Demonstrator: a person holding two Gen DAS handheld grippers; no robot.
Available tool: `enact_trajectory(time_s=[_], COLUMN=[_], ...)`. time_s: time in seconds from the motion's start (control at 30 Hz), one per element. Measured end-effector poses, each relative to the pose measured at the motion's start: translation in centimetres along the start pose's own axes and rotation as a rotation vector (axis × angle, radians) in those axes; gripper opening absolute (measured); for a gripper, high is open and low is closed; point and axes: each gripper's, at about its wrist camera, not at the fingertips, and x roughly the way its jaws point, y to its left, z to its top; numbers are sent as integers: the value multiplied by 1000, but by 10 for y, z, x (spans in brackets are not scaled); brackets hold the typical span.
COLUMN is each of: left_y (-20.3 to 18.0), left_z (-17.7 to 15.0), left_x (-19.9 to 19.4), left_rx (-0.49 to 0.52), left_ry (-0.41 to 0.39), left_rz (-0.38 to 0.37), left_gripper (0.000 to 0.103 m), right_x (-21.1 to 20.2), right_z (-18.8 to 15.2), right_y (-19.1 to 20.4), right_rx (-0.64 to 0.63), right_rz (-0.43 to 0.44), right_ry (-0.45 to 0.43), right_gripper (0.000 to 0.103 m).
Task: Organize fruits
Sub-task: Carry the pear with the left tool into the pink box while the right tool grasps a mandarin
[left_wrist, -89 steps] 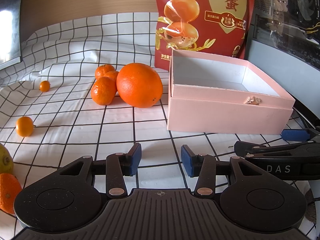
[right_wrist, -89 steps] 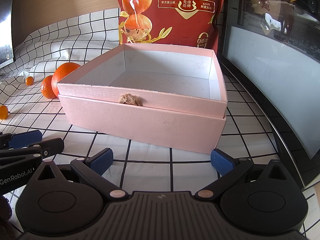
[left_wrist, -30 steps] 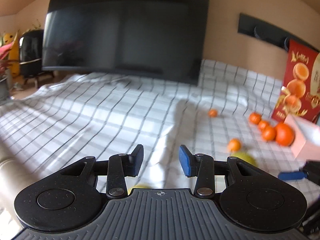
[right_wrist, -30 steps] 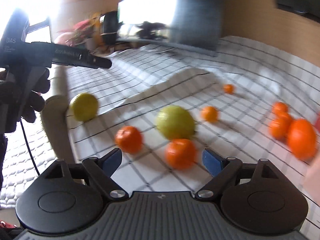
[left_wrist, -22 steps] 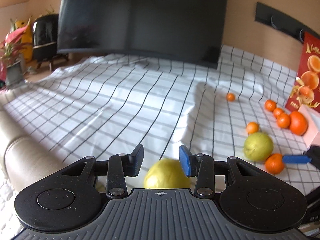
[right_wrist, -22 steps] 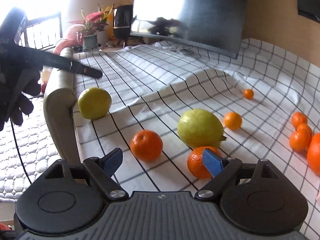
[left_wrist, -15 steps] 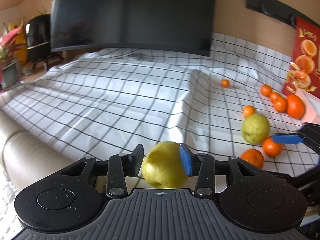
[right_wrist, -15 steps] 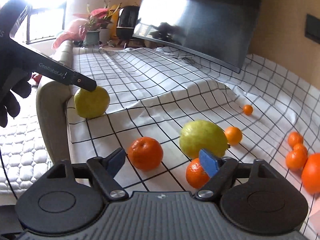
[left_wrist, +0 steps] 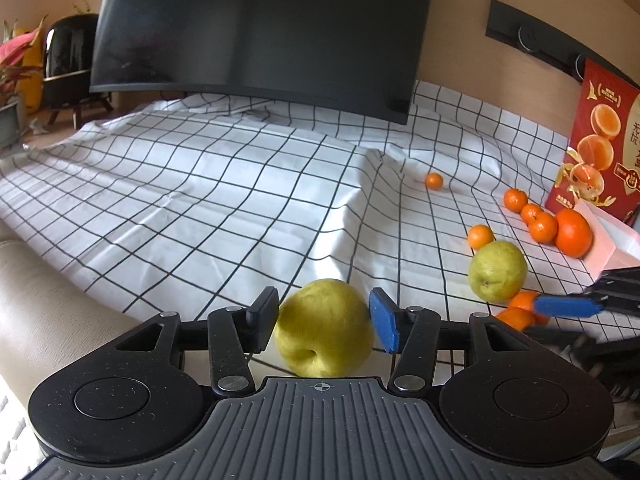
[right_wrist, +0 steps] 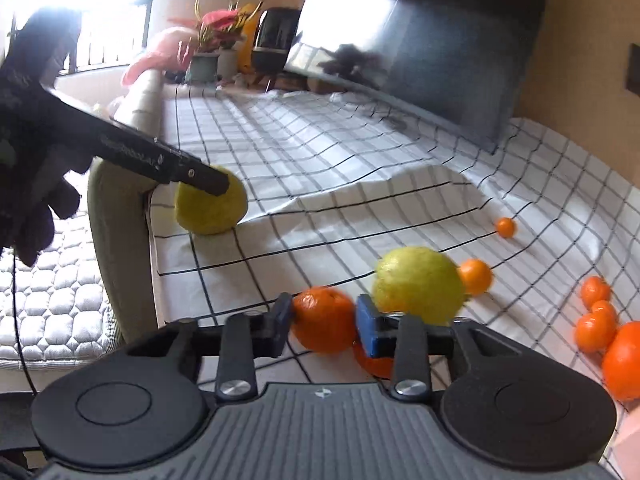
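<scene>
Low wrist views, shared checked cloth

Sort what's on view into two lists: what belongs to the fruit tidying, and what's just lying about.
Job:
- yellow pear between the open left gripper
- orange pinched in the right gripper
- green pear
- small oranges
- big orange
- pink box

Lying about:
- monitor
- red bag
- checked cloth
- potted plant

dark monitor above checked cloth, red bag
</scene>
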Motion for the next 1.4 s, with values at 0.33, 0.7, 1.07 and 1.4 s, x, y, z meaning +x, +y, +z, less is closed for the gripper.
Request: enact_trajectory(time_s=[0.33,0.7,1.07,1.4], left_y=[-20,8,-7,-124], left_z=[-4,-10,-12,14], left_x=[6,21,33,7], left_rx=[176,41,-59,76], left_ry=[51,68,-24,-70], left_rz=[67,78,25,-377], left_gripper=[66,66,66,66], right_x=[-32,9,-20,-110], right_z=[-10,-13,-10,-67], right_y=[-28,17,-11,-105], right_rx=[80,-96,13,220], right_rz=[-21,-73,-59,-323], right_ry=[-56,-23,-74,-42], right_gripper=[23,46,40,41])
